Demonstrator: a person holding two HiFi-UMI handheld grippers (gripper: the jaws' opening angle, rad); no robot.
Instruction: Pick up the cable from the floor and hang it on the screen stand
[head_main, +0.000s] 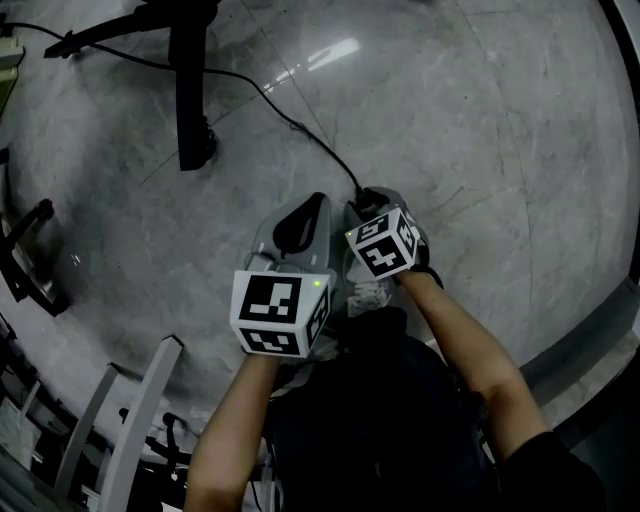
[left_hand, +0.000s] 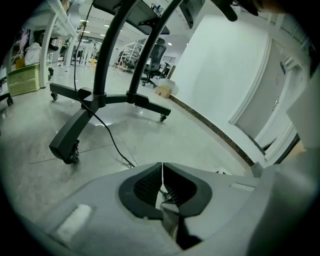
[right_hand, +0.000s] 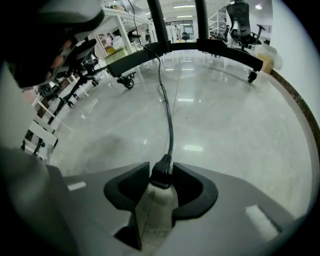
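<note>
A black cable (head_main: 300, 128) runs over the grey floor from the black screen stand (head_main: 190, 90) to a plug (head_main: 366, 197) by my right gripper (head_main: 372, 203). In the right gripper view the plug (right_hand: 161, 177) sits between the wide-set jaws of the right gripper (right_hand: 161, 170), close to both pads; I see no squeeze on it, and the cable (right_hand: 170, 125) leads away to the stand's legs (right_hand: 200, 47). My left gripper (head_main: 302, 215) hovers beside it, shut with nothing between its pads (left_hand: 150, 185). Stand (left_hand: 95, 95) and cable (left_hand: 112, 140) lie ahead of it.
The stand's wheeled legs (head_main: 195, 150) spread across the floor at upper left. White frames (head_main: 120, 420) and dark gear crowd the lower left. A dark skirting strip (head_main: 590, 340) and a white wall (left_hand: 225, 75) bound the right. Office chairs (left_hand: 156, 55) stand far back.
</note>
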